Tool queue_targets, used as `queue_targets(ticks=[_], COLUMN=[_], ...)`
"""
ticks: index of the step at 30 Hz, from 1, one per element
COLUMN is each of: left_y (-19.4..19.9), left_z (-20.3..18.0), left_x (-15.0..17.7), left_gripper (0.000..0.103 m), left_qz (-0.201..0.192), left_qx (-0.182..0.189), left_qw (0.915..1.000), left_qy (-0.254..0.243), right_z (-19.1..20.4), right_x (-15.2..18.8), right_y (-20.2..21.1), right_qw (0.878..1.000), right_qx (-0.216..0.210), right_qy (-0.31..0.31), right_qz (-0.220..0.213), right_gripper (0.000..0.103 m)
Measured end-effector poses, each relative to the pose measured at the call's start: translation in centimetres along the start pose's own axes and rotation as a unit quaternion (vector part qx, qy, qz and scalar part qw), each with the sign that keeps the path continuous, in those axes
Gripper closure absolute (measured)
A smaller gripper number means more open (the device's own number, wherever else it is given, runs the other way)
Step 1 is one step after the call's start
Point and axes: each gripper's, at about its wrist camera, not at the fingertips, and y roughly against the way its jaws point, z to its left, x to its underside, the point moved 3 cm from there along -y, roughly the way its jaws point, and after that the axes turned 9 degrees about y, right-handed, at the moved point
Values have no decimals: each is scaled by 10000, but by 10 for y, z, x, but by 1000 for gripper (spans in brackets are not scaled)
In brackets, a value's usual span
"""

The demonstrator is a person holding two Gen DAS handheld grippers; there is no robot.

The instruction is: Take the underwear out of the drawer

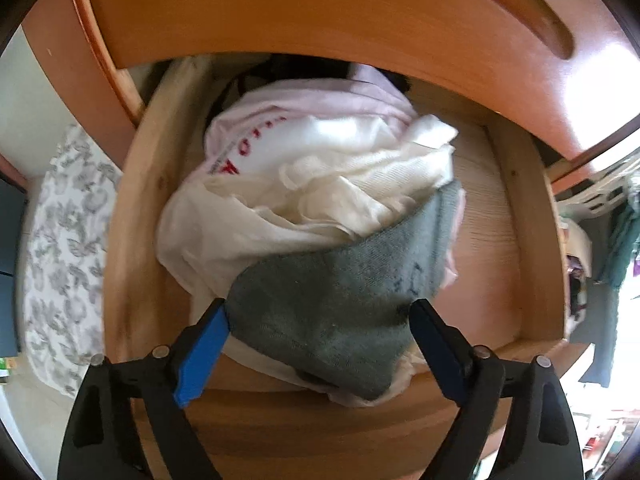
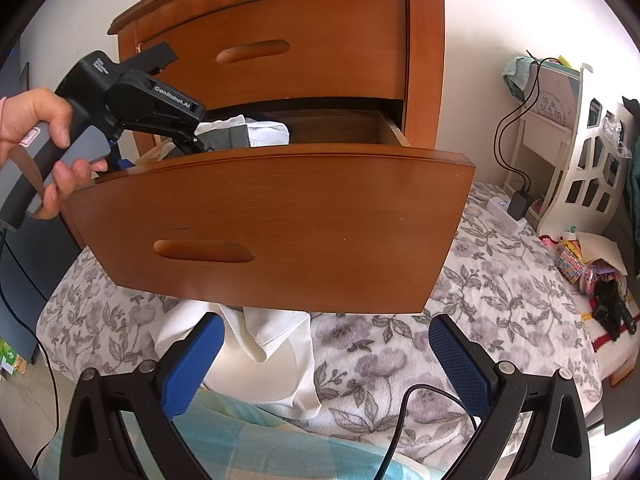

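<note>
The lower drawer (image 1: 136, 208) of a wooden dresser stands pulled out, its curved front (image 2: 280, 220) facing the right wrist camera. Inside lies a heap of clothes: a grey knitted garment (image 1: 332, 312) on top at the near end, crumpled cream-white cloth (image 1: 320, 184) behind it, and a pale pink piece with red lettering (image 1: 280, 120) further back. My left gripper (image 1: 319, 306) points steeply down into the drawer, open wide, with the grey garment between its blue pads. A hand holds that gripper (image 2: 192, 140) at the drawer's left end. My right gripper (image 2: 324, 332) hangs open over the bed, holding nothing.
The upper drawer (image 2: 280, 48) is closed and overhangs the back of the open one. White garments (image 2: 272, 344) lie on the floral bedspread (image 2: 480, 300) under the drawer front. A black cable (image 2: 404, 412) crosses the bed; a white headboard (image 2: 580, 168) and clutter stand at right.
</note>
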Motion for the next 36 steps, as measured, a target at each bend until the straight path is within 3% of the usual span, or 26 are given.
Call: queue_targets(ticks=[17,23,26,28,30,33,36], left_y=[57,39,26,19,15,13,13], left_z=[-13,-17,-12,-7,0,12,22], left_x=[31,25,21,19,17,15,15], left_gripper=[17,49,56,66,82,92,95], left_qz=[-192,-85,-74,-70,-86,-129,-174], left_qx=[1192,1028,910,809,757,811,910], left_qw=[9924,9942,9957,9967,9971,9962,9948], left_qy=[-254,-297,-181,-82,55,274,421], right_z=[1,1,0,-1,-1,-1,0], right_x=[1,0,0,1,1,1,1], right_y=[0,0,0,0,0,-1,-2], right_qw=[10000,10000,10000,10000,10000,10000,10000], right_qx=[1,9,6,0,-6,-6,6], right_qy=[2,21,6,-7,-11,-3,8], right_qz=[36,29,41,51,57,76,85], right_gripper=[0,0,0,0,0,0,0])
